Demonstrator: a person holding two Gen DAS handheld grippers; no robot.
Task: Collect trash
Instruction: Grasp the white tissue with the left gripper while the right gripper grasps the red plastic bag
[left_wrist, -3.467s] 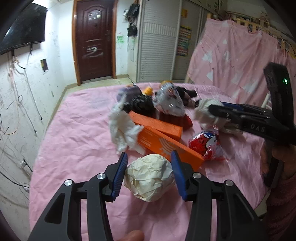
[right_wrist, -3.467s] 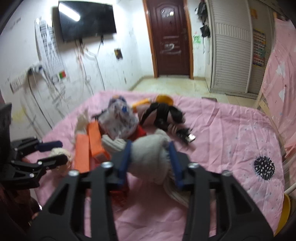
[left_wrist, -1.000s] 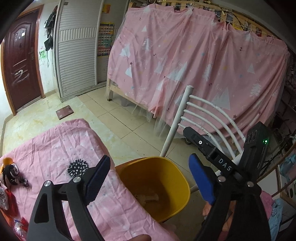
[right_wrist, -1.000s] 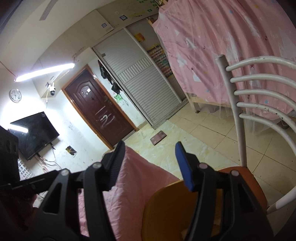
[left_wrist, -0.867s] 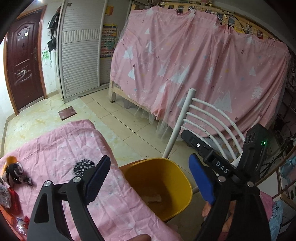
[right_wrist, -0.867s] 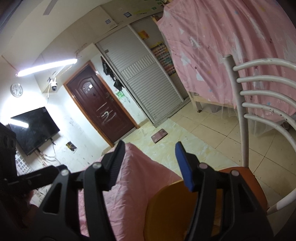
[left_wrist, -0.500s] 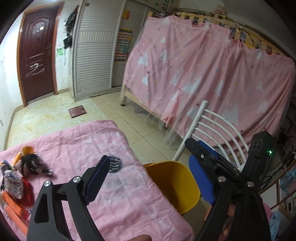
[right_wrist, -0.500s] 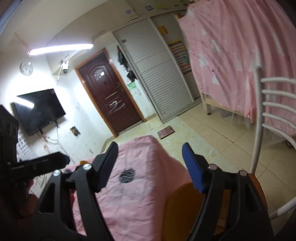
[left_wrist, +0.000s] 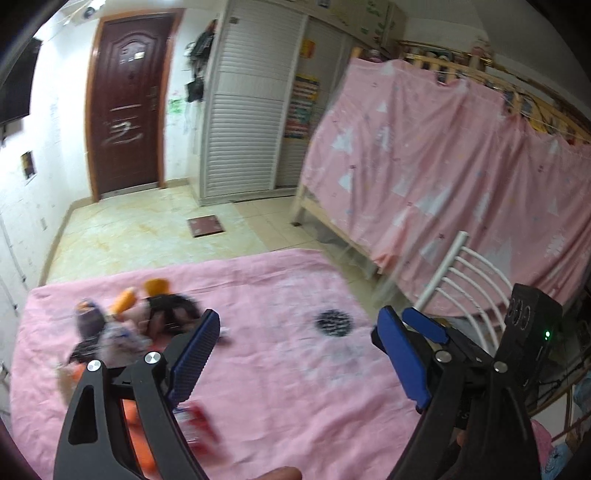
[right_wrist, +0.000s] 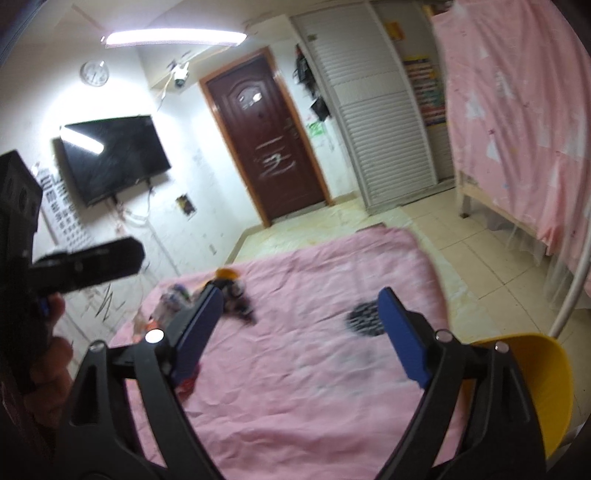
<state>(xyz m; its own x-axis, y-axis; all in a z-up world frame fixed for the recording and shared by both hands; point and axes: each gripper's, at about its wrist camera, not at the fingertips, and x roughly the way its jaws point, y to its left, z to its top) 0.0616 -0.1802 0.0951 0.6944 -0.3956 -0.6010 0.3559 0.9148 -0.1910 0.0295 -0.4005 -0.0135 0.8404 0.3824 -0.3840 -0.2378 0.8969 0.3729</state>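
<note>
A blurred pile of trash (left_wrist: 122, 325) lies at the far left of the pink-covered table (left_wrist: 295, 406): orange pieces, a black item, a crinkled wrapper, an orange box and a red packet (left_wrist: 195, 421). The right wrist view shows the same pile (right_wrist: 221, 291) beyond the left finger. My left gripper (left_wrist: 299, 354) is open and empty above the cloth. My right gripper (right_wrist: 299, 325) has its jaws opening, with nothing between them. A yellow bin (right_wrist: 546, 387) sits at the table's right edge, beside the right gripper.
A white metal chair back (left_wrist: 454, 280) stands right of the table, in front of a pink-curtained bunk bed (left_wrist: 461, 177). A dark door (left_wrist: 125, 107), a shuttered wardrobe and tiled floor lie beyond. A wall TV (right_wrist: 110, 173) hangs at the left.
Both views have swung from the yellow bin back over the table toward the trash pile. The right jaws have spread wider. The bin has left the left wrist view.
</note>
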